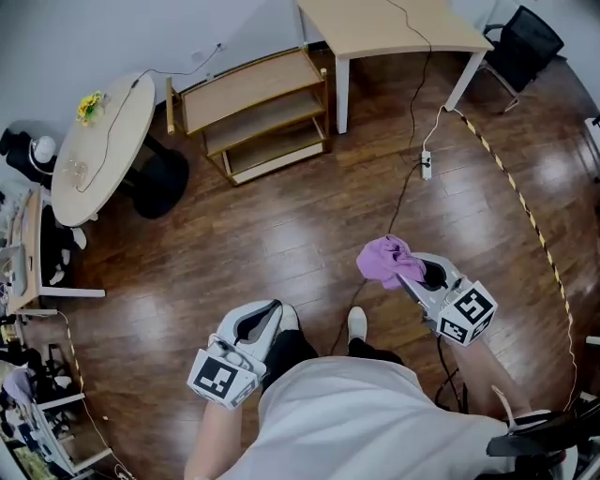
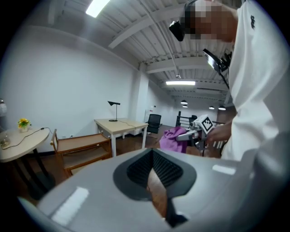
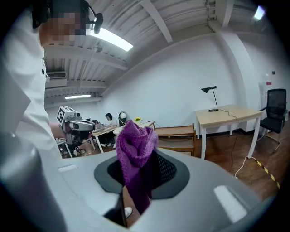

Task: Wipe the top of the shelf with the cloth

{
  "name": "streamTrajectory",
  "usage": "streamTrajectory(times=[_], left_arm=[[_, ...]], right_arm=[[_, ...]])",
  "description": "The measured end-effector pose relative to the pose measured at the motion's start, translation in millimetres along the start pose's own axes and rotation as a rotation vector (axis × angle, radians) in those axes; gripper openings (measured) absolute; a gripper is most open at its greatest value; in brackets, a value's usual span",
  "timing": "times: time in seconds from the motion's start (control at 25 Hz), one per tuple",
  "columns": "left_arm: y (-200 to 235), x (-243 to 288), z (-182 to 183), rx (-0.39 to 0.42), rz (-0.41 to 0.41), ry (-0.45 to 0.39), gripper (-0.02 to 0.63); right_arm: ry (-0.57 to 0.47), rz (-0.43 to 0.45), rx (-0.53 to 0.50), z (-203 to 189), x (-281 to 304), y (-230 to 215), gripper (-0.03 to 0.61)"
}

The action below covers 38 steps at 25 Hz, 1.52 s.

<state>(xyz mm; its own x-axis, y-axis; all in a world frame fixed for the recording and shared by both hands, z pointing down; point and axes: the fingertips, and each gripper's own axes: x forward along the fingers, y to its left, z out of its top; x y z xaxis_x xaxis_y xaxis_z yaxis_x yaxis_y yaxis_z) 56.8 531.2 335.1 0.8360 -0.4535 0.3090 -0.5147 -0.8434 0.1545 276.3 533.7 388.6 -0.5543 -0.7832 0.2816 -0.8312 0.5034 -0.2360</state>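
Observation:
The purple cloth [image 1: 386, 257] is bunched up and sticks out of my right gripper [image 1: 407, 270], which is shut on it at waist height, over the wooden floor. In the right gripper view the cloth [image 3: 135, 144] stands up between the dark pads. The three-tier wooden shelf [image 1: 253, 111] stands far ahead by the wall, its top bare; it also shows as the shelf [image 2: 80, 146] and the shelf [image 3: 177, 134] in the gripper views. My left gripper [image 1: 270, 315] hangs low by my left leg, shut with nothing in it.
A light rectangular table [image 1: 394, 26] stands right of the shelf, a black chair [image 1: 525, 42] beyond it. A round table [image 1: 101, 141] with flowers is at the left. A power strip [image 1: 426, 167] and cable lie on the floor beside a striped tape line [image 1: 525, 208].

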Motion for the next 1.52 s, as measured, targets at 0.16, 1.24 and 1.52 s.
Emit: streamTrajectory(times=[0.16, 1.24, 1.52], left_arm=[[-19, -14, 0, 0.016, -0.032, -0.009, 0.021], [4, -129, -15, 0.085, -0.171, -0.097, 0.02], [0, -144, -20, 0.079, -0.196, -0.089, 0.021]], right_arm=[[-0.051, -0.039, -0.015, 14, -35, 21, 0.092], [-0.121, -0.16, -0.037, 31, -36, 166, 0.092], [-0.098, -0.163, -0.005, 21, -32, 186, 0.092]])
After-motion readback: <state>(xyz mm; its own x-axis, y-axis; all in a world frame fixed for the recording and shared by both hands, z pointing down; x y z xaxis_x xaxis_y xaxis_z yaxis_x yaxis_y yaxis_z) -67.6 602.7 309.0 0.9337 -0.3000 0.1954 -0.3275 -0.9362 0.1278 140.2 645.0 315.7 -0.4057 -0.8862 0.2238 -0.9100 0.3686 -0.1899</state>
